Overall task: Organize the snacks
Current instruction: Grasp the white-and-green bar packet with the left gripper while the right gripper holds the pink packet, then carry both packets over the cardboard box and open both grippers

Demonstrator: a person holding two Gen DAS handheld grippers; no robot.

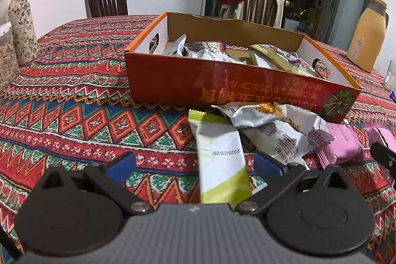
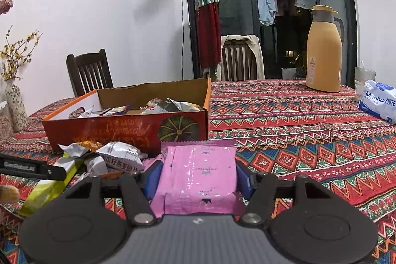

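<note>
right wrist: right gripper fingers clamp pink packet (lifted).

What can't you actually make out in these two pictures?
- Box floor, both views: covered by wrappers and hidden by its near wall.
- Pink packet, right wrist view: its print is too small to read.
- Green and white packet, left wrist view: its near end is hidden under the left gripper.
- Tissue pack, right wrist view: cut off by the right edge.
</note>
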